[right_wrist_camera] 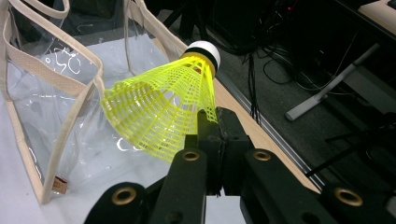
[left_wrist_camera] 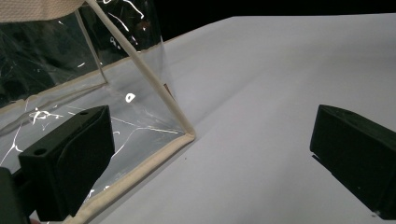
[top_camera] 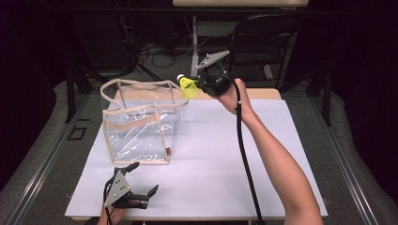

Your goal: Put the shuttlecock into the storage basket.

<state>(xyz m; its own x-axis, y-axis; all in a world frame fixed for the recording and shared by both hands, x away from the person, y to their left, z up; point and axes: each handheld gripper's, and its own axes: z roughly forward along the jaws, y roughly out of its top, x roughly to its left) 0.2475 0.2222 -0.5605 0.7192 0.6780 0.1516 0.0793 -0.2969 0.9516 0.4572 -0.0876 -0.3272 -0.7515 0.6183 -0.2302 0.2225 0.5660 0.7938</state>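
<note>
A yellow plastic shuttlecock [top_camera: 187, 86] [right_wrist_camera: 163, 107] with a white cork tip is held in the air by its skirt edge, with my right gripper [top_camera: 201, 84] [right_wrist_camera: 209, 128] shut on it. It hangs just right of the top rim of a clear plastic tote bag [top_camera: 141, 123] [right_wrist_camera: 51, 98] [left_wrist_camera: 70, 79] with beige trim, which stands open on the white table [top_camera: 225, 159]. My left gripper [top_camera: 141, 183] [left_wrist_camera: 210, 154] rests low near the table's front edge, open and empty, with the bag's lower corner just ahead of its left jaw.
The white board ends at a wooden strip [top_camera: 263, 93] behind the right hand. Beyond it lie dark floor, cables [top_camera: 159, 49] and a black chair [top_camera: 263, 42]. Bare table surface spreads to the right of the bag.
</note>
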